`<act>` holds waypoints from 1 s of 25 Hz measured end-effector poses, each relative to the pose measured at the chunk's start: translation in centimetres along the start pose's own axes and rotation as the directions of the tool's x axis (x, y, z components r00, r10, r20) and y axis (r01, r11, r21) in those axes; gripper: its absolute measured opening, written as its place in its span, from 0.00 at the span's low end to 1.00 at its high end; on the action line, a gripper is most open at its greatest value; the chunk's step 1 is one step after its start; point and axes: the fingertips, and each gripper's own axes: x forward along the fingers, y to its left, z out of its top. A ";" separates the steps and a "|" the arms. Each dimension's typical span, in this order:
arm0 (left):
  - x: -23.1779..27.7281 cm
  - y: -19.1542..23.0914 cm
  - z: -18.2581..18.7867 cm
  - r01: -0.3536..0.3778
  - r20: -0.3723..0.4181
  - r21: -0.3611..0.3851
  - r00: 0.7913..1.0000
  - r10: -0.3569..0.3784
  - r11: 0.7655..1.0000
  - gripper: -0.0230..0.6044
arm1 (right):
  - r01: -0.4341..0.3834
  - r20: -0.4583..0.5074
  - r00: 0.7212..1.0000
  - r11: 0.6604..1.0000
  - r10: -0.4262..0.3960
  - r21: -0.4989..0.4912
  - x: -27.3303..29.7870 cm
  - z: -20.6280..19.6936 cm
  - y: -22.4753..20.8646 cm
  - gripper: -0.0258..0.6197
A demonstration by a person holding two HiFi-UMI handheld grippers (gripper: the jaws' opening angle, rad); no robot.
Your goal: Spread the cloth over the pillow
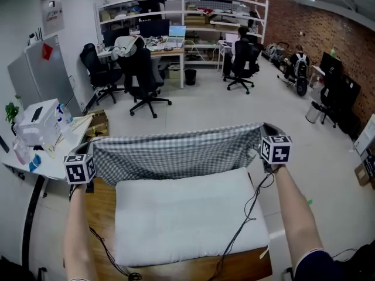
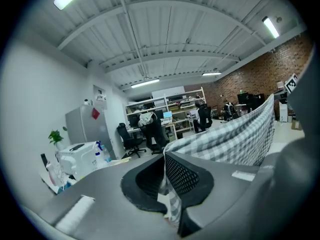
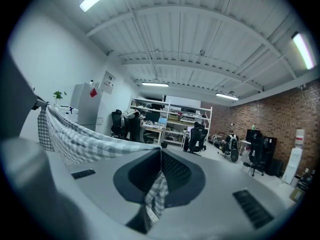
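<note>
Head view: arms (image 1: 79, 233) outstretched, left hand-held gripper (image 1: 89, 147) and right hand-held gripper (image 1: 265, 129) clench the cloth (image 1: 176, 155) beyond the pillow (image 1: 187, 218).

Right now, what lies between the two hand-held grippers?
The checked cloth, clamped in the left hand-held gripper and right hand-held gripper; the head view shows it.

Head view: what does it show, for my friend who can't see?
The left gripper and right gripper each pinch a corner of a checked cloth, stretched along the far edge of a white pillow on a table. Behind is an office.
</note>
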 end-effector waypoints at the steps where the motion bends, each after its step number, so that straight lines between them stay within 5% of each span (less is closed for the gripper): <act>1: -0.1 -0.2 -0.8 0.007 -0.008 0.003 1.000 -0.007 1.000 0.06 | -0.001 -0.010 1.000 1.000 0.001 0.007 -0.3 -0.9 0.2 0.08; 9: -1.1 -1.6 -6.8 0.046 -0.087 0.004 0.995 -0.046 0.999 0.06 | -0.016 -0.109 0.994 1.000 0.018 0.025 -2.5 -7.9 1.5 0.08; 25: -8.5 -3.3 -13.6 0.093 -0.168 -0.055 0.981 -0.101 0.994 0.06 | -0.115 -0.208 0.970 0.992 0.124 0.053 -10.7 -13.7 2.6 0.08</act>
